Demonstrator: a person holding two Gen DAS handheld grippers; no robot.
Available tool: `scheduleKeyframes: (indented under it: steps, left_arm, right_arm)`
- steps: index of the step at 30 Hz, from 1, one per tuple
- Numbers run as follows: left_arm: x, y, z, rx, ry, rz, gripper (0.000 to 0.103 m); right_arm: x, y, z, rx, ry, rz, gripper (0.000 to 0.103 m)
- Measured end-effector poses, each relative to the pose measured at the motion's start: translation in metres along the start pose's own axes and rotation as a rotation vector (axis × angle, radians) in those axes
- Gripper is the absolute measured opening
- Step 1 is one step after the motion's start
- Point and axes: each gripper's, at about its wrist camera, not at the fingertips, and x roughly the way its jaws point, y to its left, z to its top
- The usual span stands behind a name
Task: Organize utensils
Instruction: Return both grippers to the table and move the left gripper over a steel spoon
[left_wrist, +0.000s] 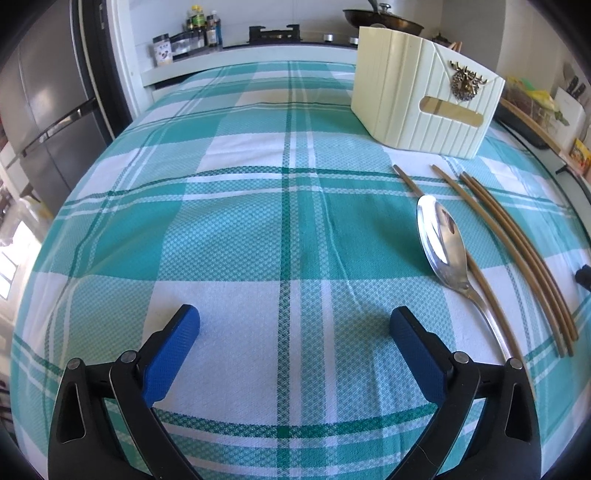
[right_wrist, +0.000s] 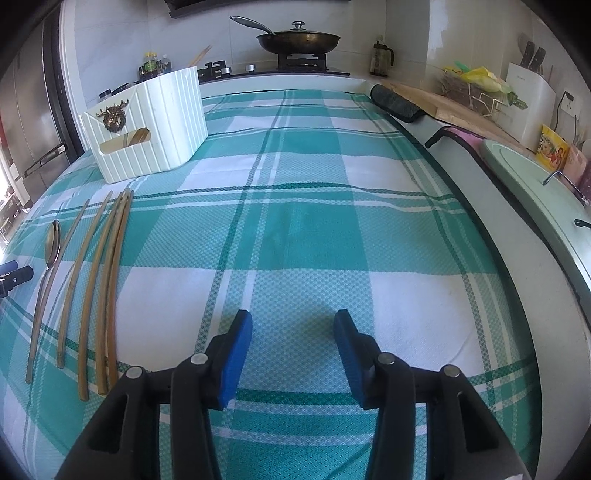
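Note:
A cream ribbed utensil box (left_wrist: 417, 99) with a brass deer emblem stands at the far right of the checked cloth; in the right wrist view the box (right_wrist: 155, 125) is far left, with chopsticks showing through its slot. A metal spoon (left_wrist: 443, 243) and several brown chopsticks (left_wrist: 517, 251) lie in front of it, right of my left gripper (left_wrist: 295, 323), which is open and empty. In the right wrist view the spoon (right_wrist: 51, 243) and chopsticks (right_wrist: 107, 273) lie at the left. My right gripper (right_wrist: 293, 323) is open and empty over bare cloth.
A teal and white checked cloth (left_wrist: 240, 221) covers the table. A stove with a lidded pan (right_wrist: 299, 38) is at the back. A cutting board (right_wrist: 424, 99), knife block (right_wrist: 528, 99) and pale green board (right_wrist: 535, 192) line the right counter. A fridge (left_wrist: 48, 110) stands at left.

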Motion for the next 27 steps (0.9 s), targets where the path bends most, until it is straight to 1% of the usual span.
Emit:
scheduleKeyframes:
  steps: [9,10,12,13,15,17,20,25,27]
  left_arm:
    - [0.000,0.001,0.000,-0.002,-0.002,0.000,0.102]
    - [-0.001,0.001,-0.001,-0.007,-0.004,0.011,0.102]
    - [-0.007,-0.001,-0.003,-0.033,-0.013,0.063,0.102]
    - [-0.013,-0.003,-0.006,-0.062,-0.025,0.061,0.102]
    - [-0.025,-0.012,-0.014,-0.123,-0.041,-0.017,0.102]
    - [-0.030,-0.025,-0.017,-0.147,-0.037,-0.063,0.102]
    - [-0.028,-0.047,-0.015,-0.140,-0.035,-0.065,0.102]
    - [-0.016,-0.066,-0.011,-0.121,-0.019,-0.036,0.102]
    - [-0.013,-0.072,-0.011,-0.103,-0.012,-0.010,0.102]
  right_arm:
    - [0.000,0.000,0.000,-0.003,-0.001,-0.002,0.047]
    - [0.000,0.000,0.000,-0.003,-0.001,-0.002,0.047]
    - [0.000,0.000,0.000,-0.004,-0.001,-0.002,0.047]
    - [0.000,0.000,0.000,-0.004,-0.001,-0.003,0.047]
    - [0.000,0.000,0.000,-0.004,-0.001,-0.002,0.047]
    - [0.000,0.001,0.000,-0.003,0.000,-0.002,0.047]
    - [-0.001,0.001,0.000,-0.007,0.000,-0.007,0.047]
    - [-0.001,0.000,0.000,-0.004,0.000,-0.002,0.047]
    - [-0.001,0.000,0.000,-0.004,0.000,-0.002,0.047]
